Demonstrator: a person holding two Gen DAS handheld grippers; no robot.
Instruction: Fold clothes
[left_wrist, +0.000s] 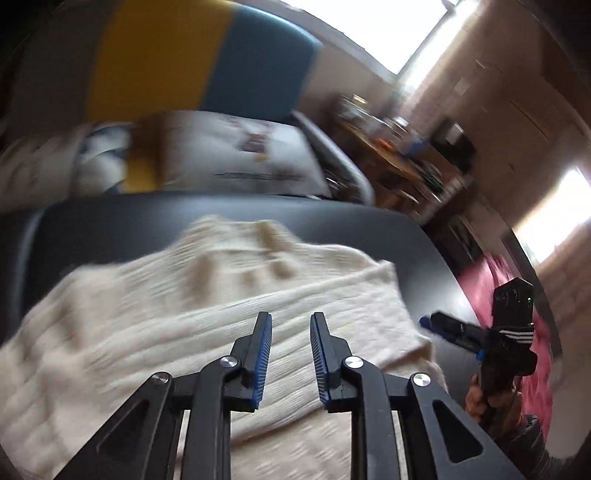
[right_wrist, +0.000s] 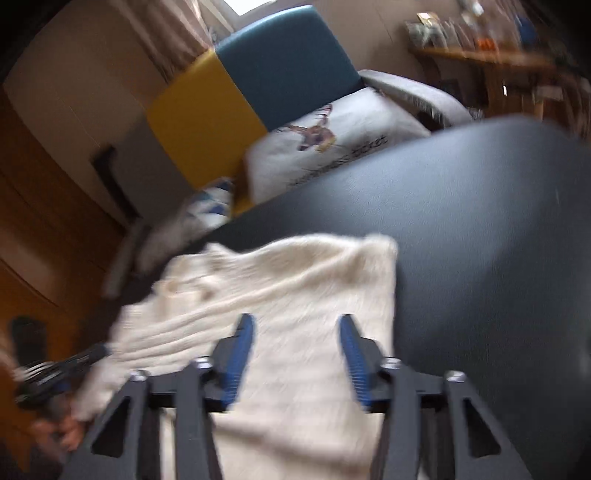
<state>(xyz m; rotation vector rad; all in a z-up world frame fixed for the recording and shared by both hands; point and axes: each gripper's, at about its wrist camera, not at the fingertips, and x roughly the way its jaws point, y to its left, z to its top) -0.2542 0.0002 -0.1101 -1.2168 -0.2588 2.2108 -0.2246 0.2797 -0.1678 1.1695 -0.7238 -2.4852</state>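
A cream ribbed knit sweater (left_wrist: 207, 306) is lying folded on the dark bench (right_wrist: 480, 221); the left hand-held gripper (left_wrist: 290, 321) and right hand-held gripper (right_wrist: 297, 325) are hovering above it, jaws apart, gripping nothing.

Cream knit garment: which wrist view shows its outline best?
Right wrist: the cream knit garment shows its far edge and right corner against the dark table. The left wrist view crops its near side and is equally blurred.

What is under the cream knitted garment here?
The cream knitted garment lies on a dark table, whose bare top shows beyond and beside it. Whether anything else lies beneath the knit cannot be seen; the fabric covers that part. Neither open gripper grips it.
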